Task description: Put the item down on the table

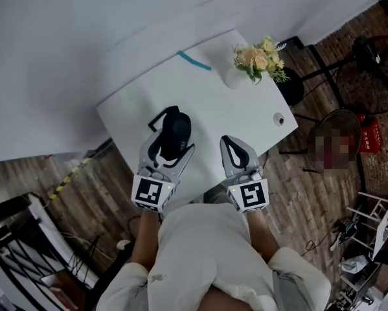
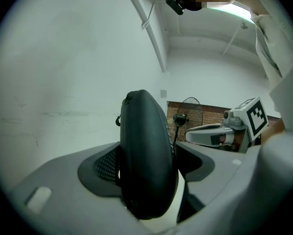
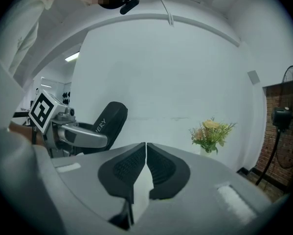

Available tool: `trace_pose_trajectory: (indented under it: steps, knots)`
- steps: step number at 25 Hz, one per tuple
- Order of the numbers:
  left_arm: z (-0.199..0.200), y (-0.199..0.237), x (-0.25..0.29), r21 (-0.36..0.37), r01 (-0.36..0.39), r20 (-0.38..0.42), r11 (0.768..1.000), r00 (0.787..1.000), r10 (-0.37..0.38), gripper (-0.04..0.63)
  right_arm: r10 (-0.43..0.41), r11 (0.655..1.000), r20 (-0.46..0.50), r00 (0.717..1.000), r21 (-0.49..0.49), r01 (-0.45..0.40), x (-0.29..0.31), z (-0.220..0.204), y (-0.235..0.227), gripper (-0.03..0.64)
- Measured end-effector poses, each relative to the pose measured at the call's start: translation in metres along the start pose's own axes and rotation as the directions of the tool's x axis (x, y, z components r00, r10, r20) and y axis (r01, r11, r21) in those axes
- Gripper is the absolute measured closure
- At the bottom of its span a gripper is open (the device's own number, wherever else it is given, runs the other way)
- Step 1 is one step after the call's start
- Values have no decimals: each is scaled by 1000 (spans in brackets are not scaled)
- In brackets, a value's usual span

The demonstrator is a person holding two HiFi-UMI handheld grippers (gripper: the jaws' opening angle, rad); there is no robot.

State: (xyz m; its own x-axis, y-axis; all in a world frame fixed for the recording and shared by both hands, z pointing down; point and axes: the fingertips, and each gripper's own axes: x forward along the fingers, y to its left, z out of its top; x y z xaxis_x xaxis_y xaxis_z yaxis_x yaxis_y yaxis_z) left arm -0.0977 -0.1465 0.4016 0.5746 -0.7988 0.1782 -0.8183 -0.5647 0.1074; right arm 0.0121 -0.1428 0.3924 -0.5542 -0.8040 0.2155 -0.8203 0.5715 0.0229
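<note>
Person's white shirt [image 1: 194, 258] nearest; left gripper [image 1: 173, 145] clamps black case [image 1: 176, 127] over white table [image 1: 245, 112].
Right gripper [image 1: 229, 142] pinched together, empty. Case probably a light, semi-rigid, smooth shell; best gripped across its flat sides. Contact with table unclear.

Vase w/ flowers [image 1: 258, 60]; fan [image 2: 195, 109]

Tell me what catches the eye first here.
A black case sits clamped in the left gripper over the near side of the white table. Beside it the right gripper is shut on nothing, and a pale flower bouquet sits at the table's far edge.
</note>
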Motion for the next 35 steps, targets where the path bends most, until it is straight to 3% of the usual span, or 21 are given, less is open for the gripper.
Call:
trace_pose_trajectory:
  steps: [17,35]
  knots:
    - [-43,11,52,-77,-10,-98,997,995,3,239,68,997,-67,995,37,-66,44,-39,-29,604]
    - [-105,17,120,-131,-5,-233,991,972,-26,239,73,994,-197,978,97,-54,73,-106,-71,604]
